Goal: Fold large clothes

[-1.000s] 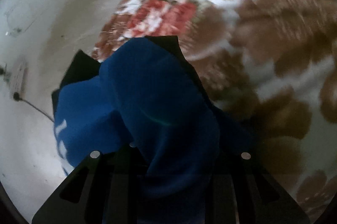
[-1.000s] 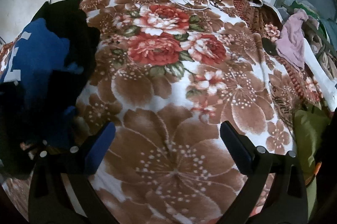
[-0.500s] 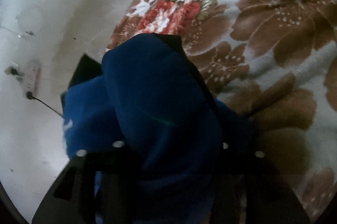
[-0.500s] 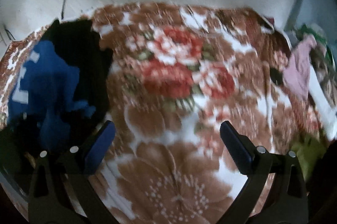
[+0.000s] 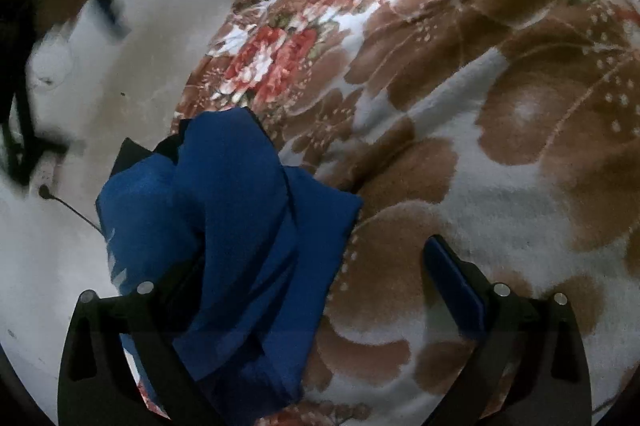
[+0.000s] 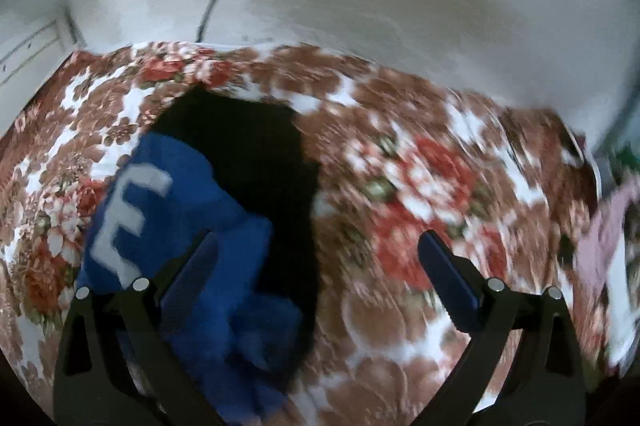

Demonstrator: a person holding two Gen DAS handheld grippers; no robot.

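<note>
Above the floral blanket (image 5: 460,154), both tongs (image 5: 320,290) (image 6: 316,266) tilt downward, spread wide, gripping nothing.

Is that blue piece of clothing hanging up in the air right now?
No, the blue garment lies bunched on the floral blanket, with a white letter E facing up and a black garment beside it.

Dim, soft indoor light with a bluish cast. Both fisheye views bend strongly toward black corners. In the left view the wall (image 5: 120,38) at 10 o'clock smears. In the right view the blanket (image 6: 420,186) streaks from 2 to 4 o'clock.
</note>
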